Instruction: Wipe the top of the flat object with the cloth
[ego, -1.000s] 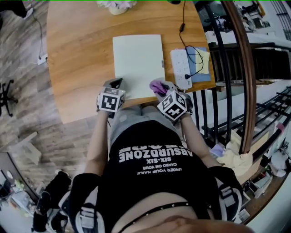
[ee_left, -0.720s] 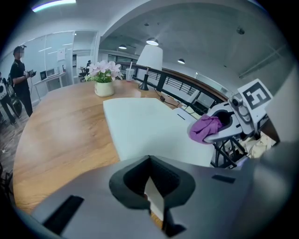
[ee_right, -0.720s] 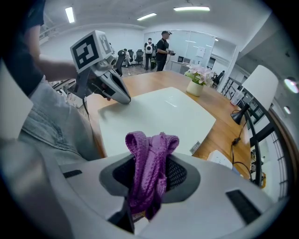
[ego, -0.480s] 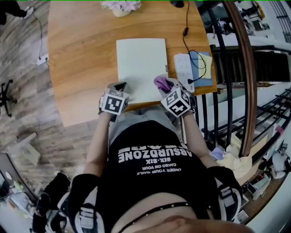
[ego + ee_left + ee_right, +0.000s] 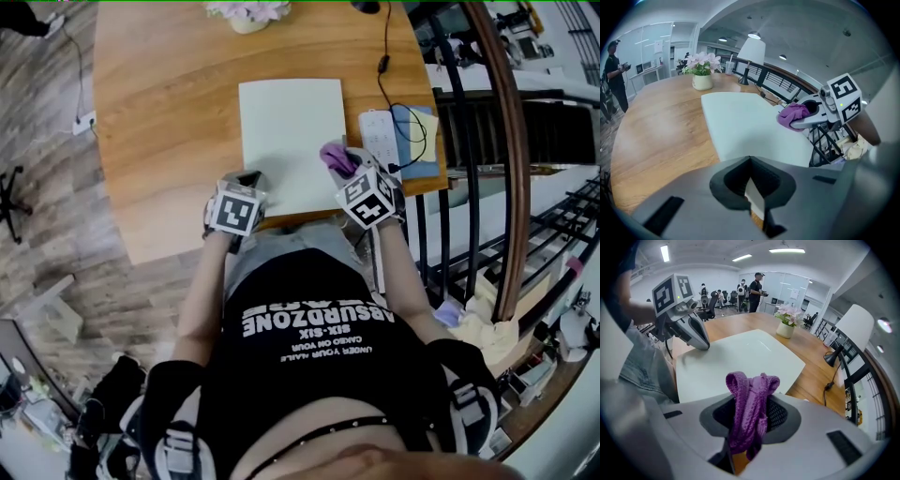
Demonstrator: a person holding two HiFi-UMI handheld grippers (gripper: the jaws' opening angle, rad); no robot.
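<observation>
although it lies flat on the wooden table (image 5: 159, 112), the board (image 5: 291, 141) stands out clearly: a pale, plain rectangle with a smooth, unmarked top, its long sides running away from the person and its near short edge close to the table's near edge. a white power strip (image 5: 377, 141) sits just beside its right edge, and a flower pot (image 5: 248, 13) stands well beyond its far edge.

the cloth (image 5: 337, 157) is purple, knitted in texture and bunched into folds. it sits at the board's right edge, toward the near corner; whether it touches the surface cannot be told.

the left gripper (image 5: 246, 180) is held low at the board's near left corner, pointing away from the person, its jaws pressed together on a thin sliver of the board's edge. the right gripper (image 5: 349, 167) reaches in from the near right, angled toward the board, its jaws pinching the cloth, which stands up in loops above them and hangs below. the two grippers stay apart, one at each near corner.
</observation>
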